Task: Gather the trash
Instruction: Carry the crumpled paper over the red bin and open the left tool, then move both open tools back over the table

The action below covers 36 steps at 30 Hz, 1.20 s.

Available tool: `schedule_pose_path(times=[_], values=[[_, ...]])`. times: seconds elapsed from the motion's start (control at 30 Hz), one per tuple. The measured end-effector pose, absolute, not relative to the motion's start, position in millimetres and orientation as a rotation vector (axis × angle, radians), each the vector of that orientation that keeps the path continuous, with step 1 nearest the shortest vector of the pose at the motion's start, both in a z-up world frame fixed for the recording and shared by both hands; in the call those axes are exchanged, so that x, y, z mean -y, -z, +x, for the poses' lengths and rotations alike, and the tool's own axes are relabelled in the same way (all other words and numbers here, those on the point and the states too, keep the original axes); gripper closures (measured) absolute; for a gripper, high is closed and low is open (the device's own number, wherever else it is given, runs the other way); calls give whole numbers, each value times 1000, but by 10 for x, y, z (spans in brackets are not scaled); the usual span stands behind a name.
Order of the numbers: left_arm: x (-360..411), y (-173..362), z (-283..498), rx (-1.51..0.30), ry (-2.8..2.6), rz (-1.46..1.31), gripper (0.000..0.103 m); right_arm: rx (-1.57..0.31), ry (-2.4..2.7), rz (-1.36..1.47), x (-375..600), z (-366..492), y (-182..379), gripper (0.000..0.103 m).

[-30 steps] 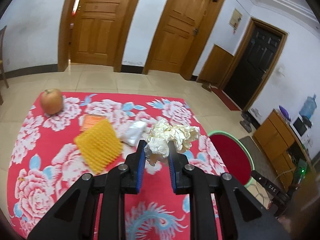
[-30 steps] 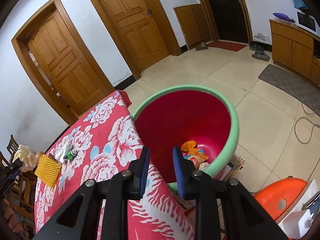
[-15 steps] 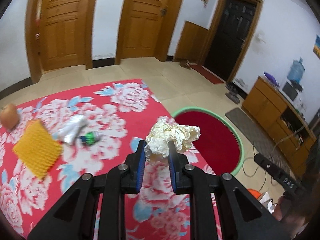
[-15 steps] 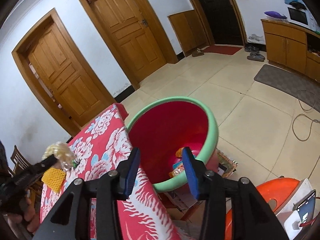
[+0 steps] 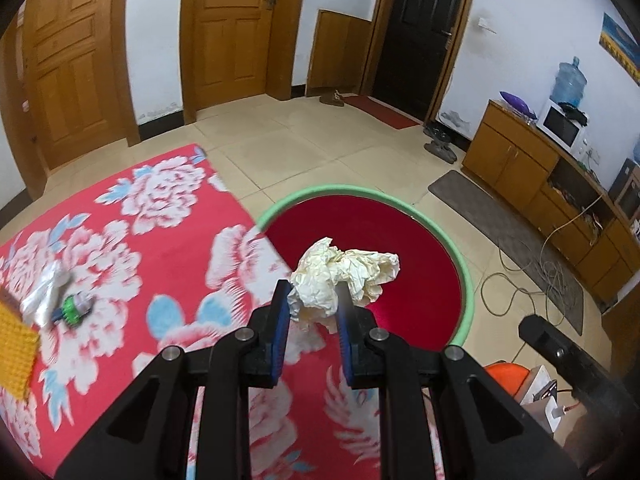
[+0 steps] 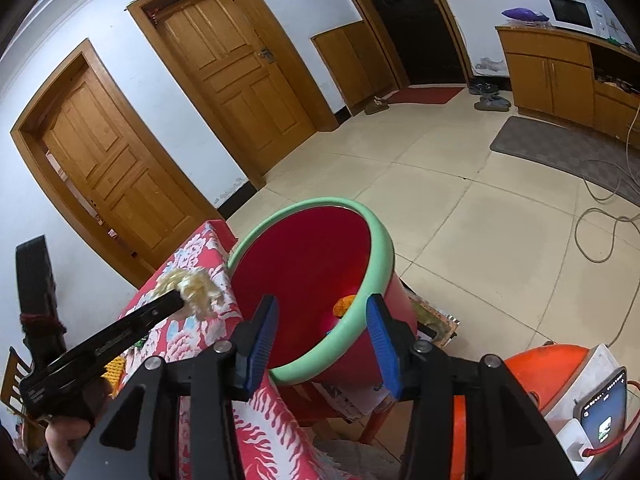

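Three wooden doors [image 5: 236,32] and a black door [image 5: 416,32] line the white wall. A big water bottle [image 5: 570,80] sits above the brown cabinet [image 5: 516,160]. A grey mat [image 6: 560,148] lies on the floor.

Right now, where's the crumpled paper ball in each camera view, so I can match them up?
Left wrist: crumpled paper ball at centre, clamped in the left gripper, in front of the red bin.
Right wrist: the ball at left-centre, over the tablecloth edge.
Shared landmark: the bin's green rim.
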<state>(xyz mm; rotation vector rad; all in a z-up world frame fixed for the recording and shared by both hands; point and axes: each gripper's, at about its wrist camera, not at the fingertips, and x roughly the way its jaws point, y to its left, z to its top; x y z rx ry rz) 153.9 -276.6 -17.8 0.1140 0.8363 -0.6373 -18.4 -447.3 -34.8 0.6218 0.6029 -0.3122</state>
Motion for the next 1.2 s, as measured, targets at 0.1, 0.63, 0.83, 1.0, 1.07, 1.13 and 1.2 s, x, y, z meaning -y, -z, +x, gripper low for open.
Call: schedule_pose_path(times=[0.1,0.63,0.83,1.0,1.07,1.13,1.2], values=[[2889,225,1568,-842,657,124,77,-609,317,626,4482,-167,372,54],[2714,215,1511,-844,616,88,52,-614,305,622,4458,-178,366,46],[2432,158,1455,-833,559,48,48,-609,269,590,4336,-178,271,34],[2102,115,1440,-825,496,21,47,-623,236,575,4206,-155,246,32],[1991,100,1440,-817,467,20,47,-626,231,564,4142,-149,233,32],[1858,88,1443,-809,426,30,47,-633,224,550,4078,-127,221,32],[1730,81,1449,-807,400,27,47,-642,212,538,4003,-99,217,32]])
